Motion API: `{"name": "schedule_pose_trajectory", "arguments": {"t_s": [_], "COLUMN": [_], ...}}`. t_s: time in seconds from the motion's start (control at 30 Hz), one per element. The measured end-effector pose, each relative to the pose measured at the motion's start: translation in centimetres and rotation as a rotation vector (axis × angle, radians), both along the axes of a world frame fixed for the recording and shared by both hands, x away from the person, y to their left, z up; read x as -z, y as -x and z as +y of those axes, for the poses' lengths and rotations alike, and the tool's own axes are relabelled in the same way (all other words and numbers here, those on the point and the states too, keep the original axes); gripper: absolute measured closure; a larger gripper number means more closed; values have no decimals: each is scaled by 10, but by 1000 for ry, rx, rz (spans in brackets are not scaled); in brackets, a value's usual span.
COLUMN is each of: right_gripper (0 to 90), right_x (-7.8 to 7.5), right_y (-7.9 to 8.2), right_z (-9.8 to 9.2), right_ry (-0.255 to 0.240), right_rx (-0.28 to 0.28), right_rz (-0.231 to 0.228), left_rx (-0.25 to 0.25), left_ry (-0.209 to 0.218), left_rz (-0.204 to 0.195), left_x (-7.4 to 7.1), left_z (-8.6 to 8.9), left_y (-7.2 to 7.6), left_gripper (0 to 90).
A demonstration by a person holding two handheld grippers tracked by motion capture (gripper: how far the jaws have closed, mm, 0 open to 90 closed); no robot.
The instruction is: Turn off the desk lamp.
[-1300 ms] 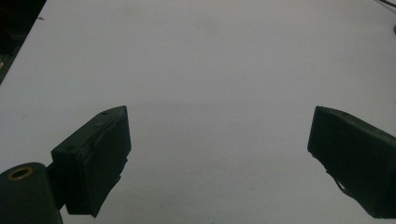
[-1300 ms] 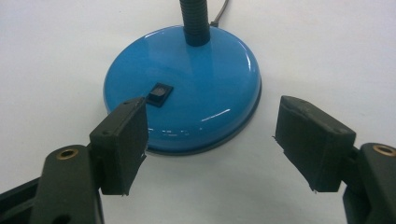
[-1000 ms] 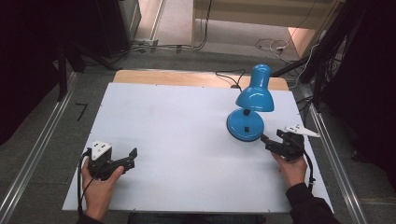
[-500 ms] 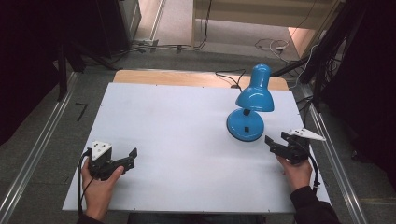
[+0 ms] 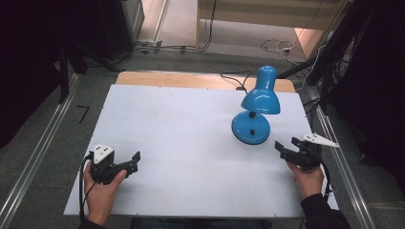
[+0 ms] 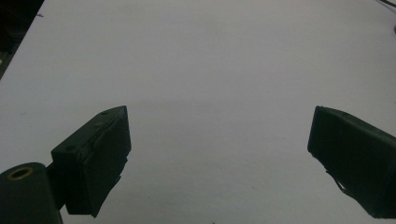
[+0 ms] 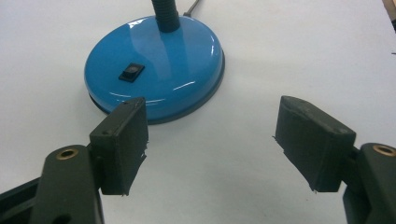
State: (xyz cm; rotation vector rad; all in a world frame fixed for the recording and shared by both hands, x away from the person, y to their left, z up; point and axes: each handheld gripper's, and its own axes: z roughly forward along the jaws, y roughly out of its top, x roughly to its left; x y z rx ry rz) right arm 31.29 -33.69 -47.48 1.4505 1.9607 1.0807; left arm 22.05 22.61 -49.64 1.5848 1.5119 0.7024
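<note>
Right gripper (image 5: 287,144) jaws apart near glossy blue metal desk lamp (image 5: 253,125), left gripper (image 5: 132,161) jaws apart over white tabletop (image 5: 181,133).

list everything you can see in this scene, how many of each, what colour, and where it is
desk lamp: one, blue, far right part of the table, shade tipped over its round base
rocker switch: one, black, on top of the lamp's base
lamp cord: one, black, running off the table's far edge
table: one, white top with a wooden strip along the far edge
left gripper: one, black, near left of the table, jaws open on nothing
right gripper: one, black, near right, just short of the lamp's base, jaws open on nothing
</note>
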Motion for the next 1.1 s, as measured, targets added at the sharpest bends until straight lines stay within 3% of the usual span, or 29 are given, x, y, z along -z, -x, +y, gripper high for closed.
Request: {"name": "schedule_pose_trajectory", "arguments": {"t_s": [1.1], "right_gripper": [215], "right_x": [4], "right_y": [29], "right_z": [-27], "right_ry": [-7], "right_rx": [9], "right_rz": [-6], "left_rx": [-1], "left_ry": [4], "left_rz": [2], "left_x": [0], "left_z": [0], "left_y": [0], "left_gripper": [68]}}
